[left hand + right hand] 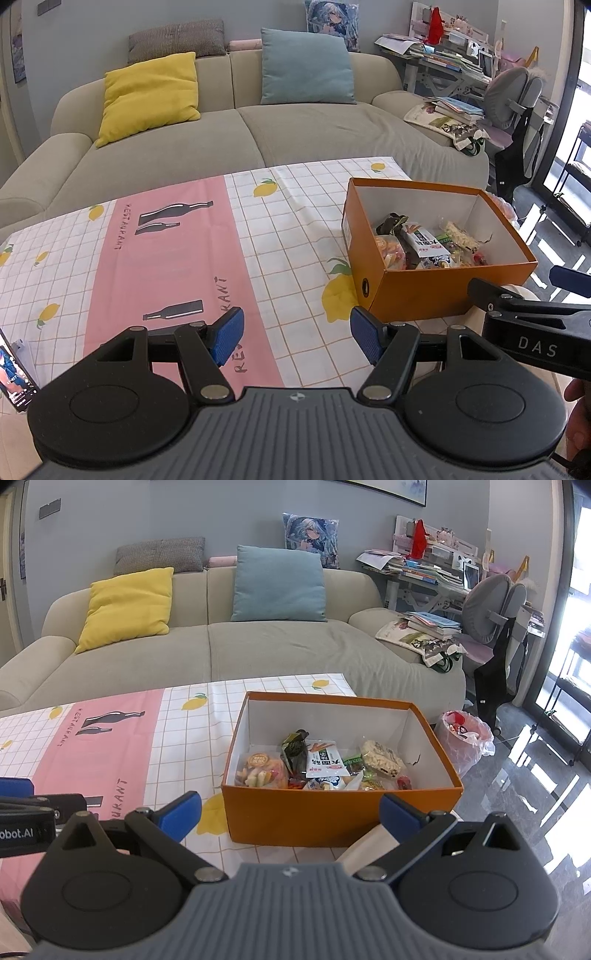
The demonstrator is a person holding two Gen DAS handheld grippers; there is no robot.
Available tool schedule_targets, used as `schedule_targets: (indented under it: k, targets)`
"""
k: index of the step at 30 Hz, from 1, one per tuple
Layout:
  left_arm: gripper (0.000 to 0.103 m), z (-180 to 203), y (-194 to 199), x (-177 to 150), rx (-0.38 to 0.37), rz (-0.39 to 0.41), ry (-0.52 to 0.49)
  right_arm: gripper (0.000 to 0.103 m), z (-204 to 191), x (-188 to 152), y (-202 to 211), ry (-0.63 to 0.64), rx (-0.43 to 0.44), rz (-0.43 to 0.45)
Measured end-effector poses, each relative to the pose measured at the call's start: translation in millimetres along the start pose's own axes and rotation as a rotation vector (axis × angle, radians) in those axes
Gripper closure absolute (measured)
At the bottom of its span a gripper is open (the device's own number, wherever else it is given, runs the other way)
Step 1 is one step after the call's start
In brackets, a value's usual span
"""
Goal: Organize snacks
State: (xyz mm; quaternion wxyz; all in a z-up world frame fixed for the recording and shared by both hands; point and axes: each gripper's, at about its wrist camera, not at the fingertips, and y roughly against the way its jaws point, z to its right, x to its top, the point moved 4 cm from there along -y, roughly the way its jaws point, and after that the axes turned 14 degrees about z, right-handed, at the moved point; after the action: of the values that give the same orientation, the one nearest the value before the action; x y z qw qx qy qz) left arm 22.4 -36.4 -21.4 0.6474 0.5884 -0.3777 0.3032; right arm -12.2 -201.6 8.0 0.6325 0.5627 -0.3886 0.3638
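We see bright daylight entering right of the grippers, glaring on the glossy floor [535, 812]; sharp focus, soft shadows, strong fisheye bending, dark corners.

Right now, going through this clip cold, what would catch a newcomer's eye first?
The orange box on the right end of the lemon-print tablecloth stands out, open-topped, with snack packets piled on its floor. Behind the table, a yellow cushion and a blue cushion brighten the beige sofa. Both the left hand-held gripper and the right hand-held gripper hang open and empty near the box.
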Motion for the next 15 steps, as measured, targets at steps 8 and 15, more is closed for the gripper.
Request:
schedule_targets:
  k: [8, 15]
  targets:
    - [0.025, 0.0, 0.9, 0.6, 0.0, 0.002, -0.001, 0.003, 1.5, -0.6, -0.6, 0.001, 0.004, -0.004]
    - [0.025, -0.1, 1.7, 0.7, 0.001, 0.001, 0.0, 0.003, 4.7, -1.6, -1.3, 0.003, 0.01, -0.009]
